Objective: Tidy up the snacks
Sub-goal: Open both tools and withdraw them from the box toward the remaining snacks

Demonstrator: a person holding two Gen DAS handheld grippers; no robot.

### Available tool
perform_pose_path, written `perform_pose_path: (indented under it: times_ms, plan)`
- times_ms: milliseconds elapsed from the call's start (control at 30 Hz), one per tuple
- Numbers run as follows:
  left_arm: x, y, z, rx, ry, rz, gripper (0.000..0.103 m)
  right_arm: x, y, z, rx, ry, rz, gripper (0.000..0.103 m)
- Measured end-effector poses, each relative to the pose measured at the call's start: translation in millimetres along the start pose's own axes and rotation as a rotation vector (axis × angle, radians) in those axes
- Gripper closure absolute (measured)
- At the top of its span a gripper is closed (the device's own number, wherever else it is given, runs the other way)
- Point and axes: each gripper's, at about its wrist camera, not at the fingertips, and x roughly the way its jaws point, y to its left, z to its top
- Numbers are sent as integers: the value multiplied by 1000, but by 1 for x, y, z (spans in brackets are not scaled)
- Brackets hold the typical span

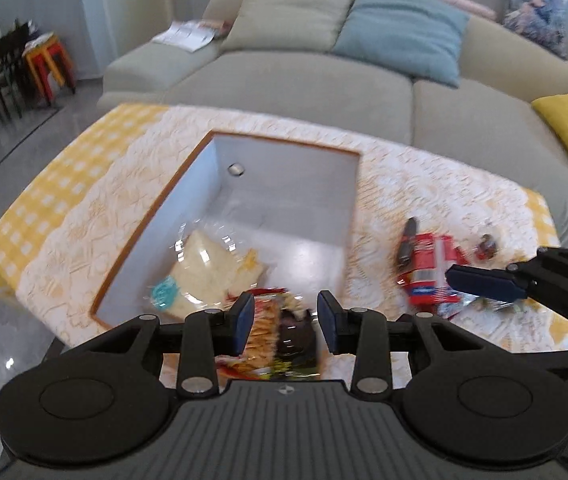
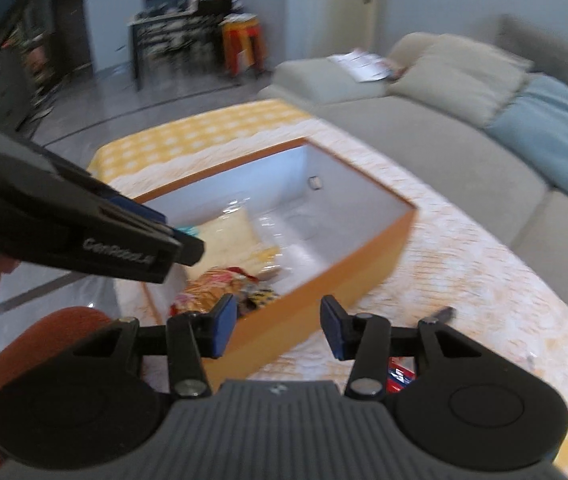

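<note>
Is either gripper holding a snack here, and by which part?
Neither. The left gripper is open above a snack packet in the box; the right gripper is open and empty.

This is a home living room: a grey sofa (image 1: 303, 80) with cushions (image 1: 399, 32) stands behind the desk (image 1: 84, 208).

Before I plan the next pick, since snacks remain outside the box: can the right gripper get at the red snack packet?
Probably yes. The right gripper hangs open just over the red snack packet on the tablecloth, with nothing between them.

Box (image 1: 284, 200) far half free; snack bags (image 1: 212, 264) near.
</note>
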Motion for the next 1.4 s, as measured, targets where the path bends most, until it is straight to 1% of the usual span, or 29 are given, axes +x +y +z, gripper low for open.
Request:
perform_pose_path:
  times_ms: [100,233,333,533,633,767,933,1067,1133,1267,1400]
  plan:
    - [-2,-13,-5,-7,5,-33,60,-21,-8,-17,66,-40,-74,57]
    - [-3,-30,-16,4,16,-73,60,-41,-18,-39,136,-62,-152,57]
    - [-5,-46,-26,43,6,-85,60,-51,-28,-58,192,-58,-198,57]
    - [-7,-82,-45,166,-37,-75,60,-63,-49,-93,326,-54,-262,56]
    - [-1,-94,-52,200,-13,-77,60,-62,-54,-106,358,-34,-283,56]
    - [7,-99,-58,198,21,-102,60,-60,-66,-119,402,-17,-319,55]
    - [18,-103,-58,200,49,-110,60,-51,-79,-129,456,-2,-340,54]
    - [27,-111,-54,224,48,-109,58,-43,-85,-134,464,15,-337,54]
    - [32,-118,-52,256,38,-110,54,-38,-87,-136,459,24,-338,54]
    - [49,-133,-46,321,32,-110,53,-28,-97,-138,447,42,-362,55]
    - [69,-144,-36,354,48,-106,53,-20,-114,-138,428,48,-400,55]
